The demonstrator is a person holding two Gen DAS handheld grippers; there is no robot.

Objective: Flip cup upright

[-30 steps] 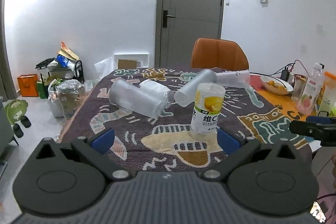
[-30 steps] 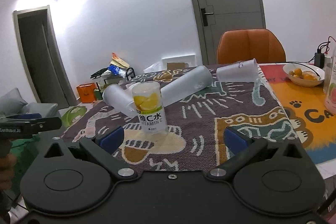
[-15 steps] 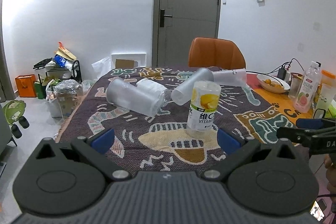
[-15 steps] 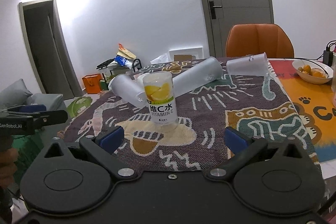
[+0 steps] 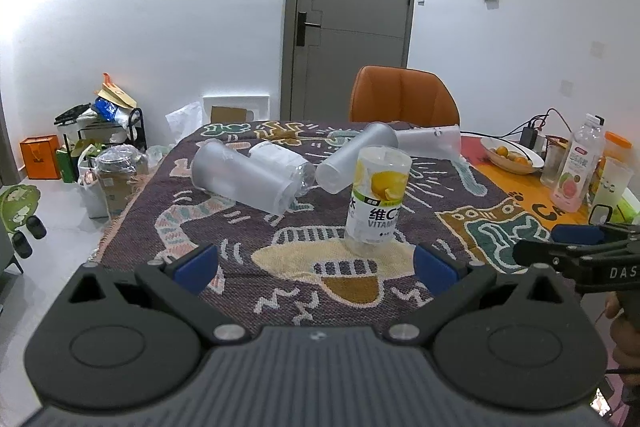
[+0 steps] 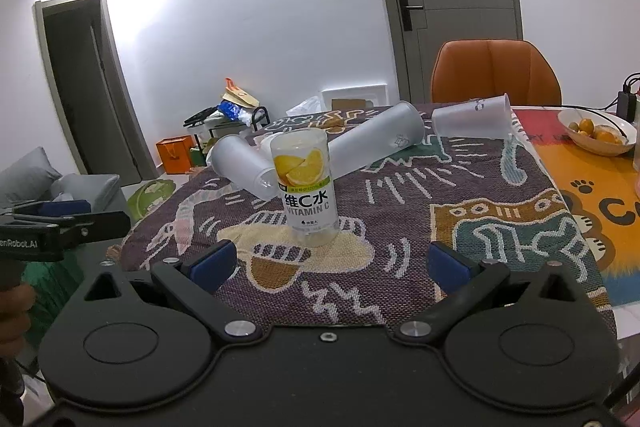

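A clear cup with a lemon "Vitamin C" label [image 5: 376, 201] [image 6: 306, 187] stands on end on the patterned cloth, its narrow end down. Several frosted cups lie on their sides behind it: one at left [image 5: 240, 183] [image 6: 244, 167], one in the middle [image 5: 356, 157] [image 6: 376, 147], one at the far right [image 5: 430, 143] [image 6: 472, 123]. My left gripper [image 5: 316, 269] is open and empty, near the table's front edge. My right gripper [image 6: 328, 265] is open and empty, just in front of the label cup. Each gripper shows at the edge of the other's view.
An orange chair [image 5: 404, 95] stands at the far end. A bowl of oranges [image 5: 512, 153], a pink drink bottle [image 5: 576, 171] and cups stand on the orange mat at right. Boxes and bags [image 5: 100, 147] clutter the floor at left.
Both grippers have drawn back and risen a little from the label cup, still open. The cups have not moved.
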